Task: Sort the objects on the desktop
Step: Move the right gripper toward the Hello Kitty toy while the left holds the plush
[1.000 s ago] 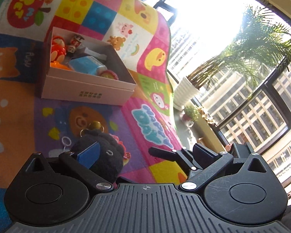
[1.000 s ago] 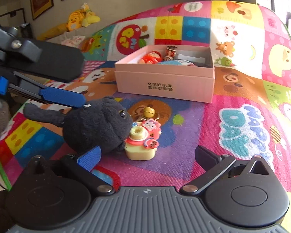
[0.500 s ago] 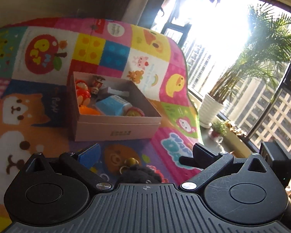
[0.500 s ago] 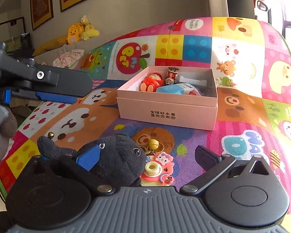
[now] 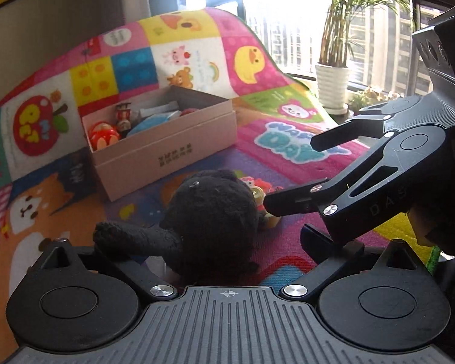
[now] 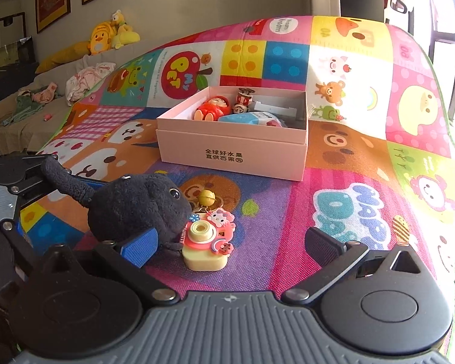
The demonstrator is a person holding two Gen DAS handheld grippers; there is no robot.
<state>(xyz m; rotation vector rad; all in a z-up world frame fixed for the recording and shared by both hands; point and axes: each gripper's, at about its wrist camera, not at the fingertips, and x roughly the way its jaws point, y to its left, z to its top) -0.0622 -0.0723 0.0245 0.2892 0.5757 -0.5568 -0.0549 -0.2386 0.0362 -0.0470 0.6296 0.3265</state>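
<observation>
Left gripper (image 5: 203,242), left-wrist view: near fingers hidden behind black plush (image 5: 209,212); plush between them, contact not resolvable, grip state undeterminable. Same gripper in right-wrist view at left edge (image 6: 18,179), cropped; plush's long limb (image 6: 66,182) lying over its fingers, a blue pad just visible beneath.

Right gripper (image 6: 227,242), right-wrist view: fingers wide apart, nothing clamped; blue left pad (image 6: 138,247) touching or just in front of the plush, which of the two unclear. Toy camera (image 6: 204,247) between the fingers, on the mat (image 6: 333,212), touching the plush. Yellow bell (image 6: 206,197) just behind the camera. Camera mostly hidden behind the plush in left-wrist view, only a sliver showing (image 5: 257,192).

Pink box (image 6: 233,148), lidless, on the mat beyond the plush, well apart. Contents: red figure (image 6: 214,109), small doll (image 6: 244,100), blue pack (image 6: 248,118), white item (image 6: 276,107) at the back, partly hidden; a red-pink object behind the blue pack, unidentifiable. Printed characters on the front wall.

Background: sofa with yellow plush toys (image 6: 106,36) and clothes; potted palm (image 5: 333,88) by the window, overexposed.
</observation>
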